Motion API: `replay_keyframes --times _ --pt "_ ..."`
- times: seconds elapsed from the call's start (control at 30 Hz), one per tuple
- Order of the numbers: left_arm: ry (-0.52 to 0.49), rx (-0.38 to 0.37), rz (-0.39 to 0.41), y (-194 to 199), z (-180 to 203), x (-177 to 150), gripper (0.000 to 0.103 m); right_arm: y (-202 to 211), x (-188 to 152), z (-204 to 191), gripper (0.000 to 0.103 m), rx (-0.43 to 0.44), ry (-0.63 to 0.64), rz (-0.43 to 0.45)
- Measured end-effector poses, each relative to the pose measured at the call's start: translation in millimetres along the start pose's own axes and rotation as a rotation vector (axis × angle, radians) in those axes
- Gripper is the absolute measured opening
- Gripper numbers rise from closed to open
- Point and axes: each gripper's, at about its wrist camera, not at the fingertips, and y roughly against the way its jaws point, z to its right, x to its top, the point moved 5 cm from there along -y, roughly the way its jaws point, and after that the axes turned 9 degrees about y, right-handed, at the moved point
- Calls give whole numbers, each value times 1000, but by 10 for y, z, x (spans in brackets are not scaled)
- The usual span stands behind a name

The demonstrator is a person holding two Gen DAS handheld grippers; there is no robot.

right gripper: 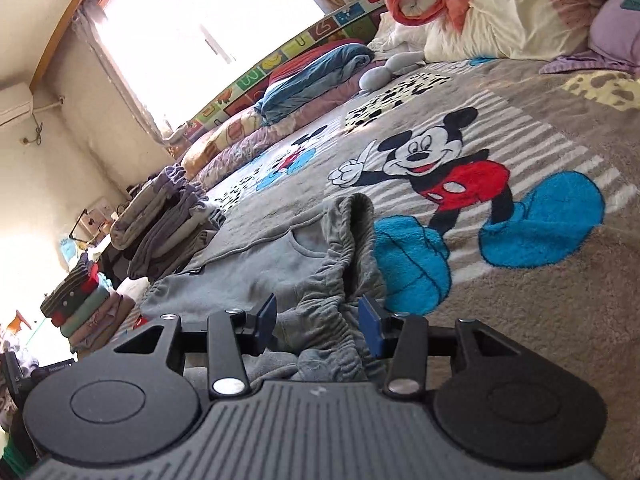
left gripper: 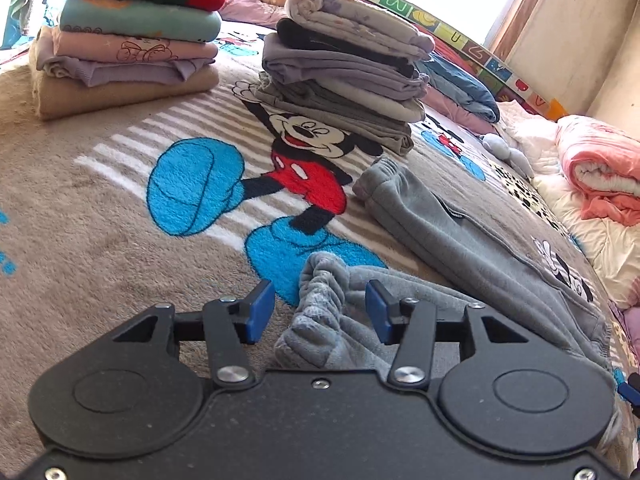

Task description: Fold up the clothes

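Note:
Grey fleece sweatpants (left gripper: 452,236) lie on the Mickey Mouse blanket (left gripper: 100,208). My left gripper (left gripper: 320,312) is open, its blue pads on either side of a bunched elastic cuff (left gripper: 320,296) of the pants without closing on it. In the right wrist view the same pants (right gripper: 256,276) spread out to the left. My right gripper (right gripper: 318,330) is open around the gathered elastic waistband (right gripper: 324,320).
Two stacks of folded clothes stand on the bed: a colourful one (left gripper: 132,36) at back left and a grey one (left gripper: 340,80) in the middle, also in the right wrist view (right gripper: 168,224). Rolled pink and blue quilts (left gripper: 600,168) line the far side.

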Motion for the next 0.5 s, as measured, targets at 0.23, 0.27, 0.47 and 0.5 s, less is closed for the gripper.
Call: replay_keyframes --times 0.23,0.27,0.47,0.5 --pt "-68 -45 31 -28 215 14 49 -278 169 -32 49 -32 42 12" --pt "-80 -42 35 -46 234 7 49 -305 190 -26 49 -33 47 12" --pt "-46 -75 80 -30 217 56 49 -493 225 -13 49 -56 97 -20" --pt "-48 -82 92 -15 229 64 49 -527 212 -3 50 -55 97 -31"
